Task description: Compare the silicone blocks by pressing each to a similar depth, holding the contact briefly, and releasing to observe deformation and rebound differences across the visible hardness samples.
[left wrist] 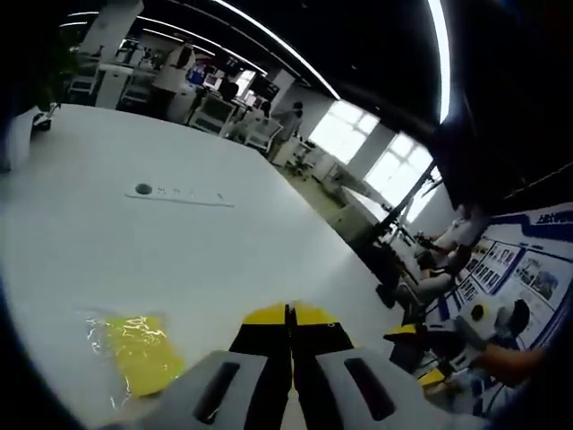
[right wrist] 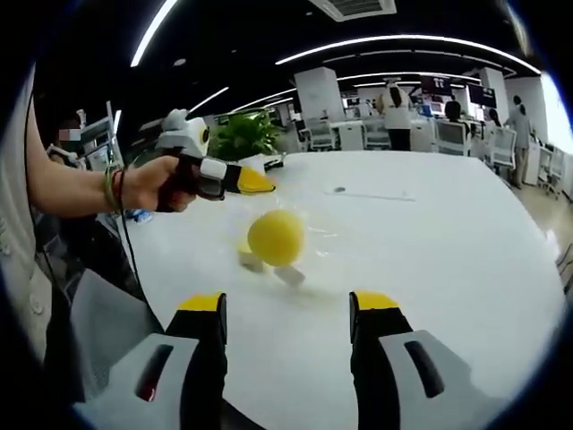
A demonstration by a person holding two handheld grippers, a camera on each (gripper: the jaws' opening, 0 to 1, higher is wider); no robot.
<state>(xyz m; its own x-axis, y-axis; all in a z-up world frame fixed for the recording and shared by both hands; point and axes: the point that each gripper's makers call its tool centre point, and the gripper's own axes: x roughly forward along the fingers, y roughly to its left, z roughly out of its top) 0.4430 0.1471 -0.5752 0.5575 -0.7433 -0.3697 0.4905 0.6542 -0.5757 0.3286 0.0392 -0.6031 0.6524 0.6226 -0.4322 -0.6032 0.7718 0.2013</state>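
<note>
So the yellow silicone sample (right wrist: 275, 237) is seen sitting on the white counter (right wrist: 430, 260), straight out in front of the right tool (right wrist: 288, 315) and a bit to its left, with two small pale blocks (right wrist: 250, 261) tucked at its base. It looks wrapped in clear plastic. In the left gripper view the same yellow sample (left wrist: 141, 351) is seen low and to the left of the left tool (left wrist: 288, 314), lying flat in its crinkly wrapper.

The right tool's jaws are spread wide with nothing between them. The left tool's jaws are pressed together at the tips, nothing gripped, and in the right gripper view it's held up in a hand (right wrist: 166, 185), off the counter, beyond the sample and to its left.

Nothing is being touched yet. The right tool seems better lined up, since the sample lies nearly along its axis. No clear long axis can be made out on the sample.

A thin white strip (left wrist: 179, 193) lies farther off on the counter.
</note>
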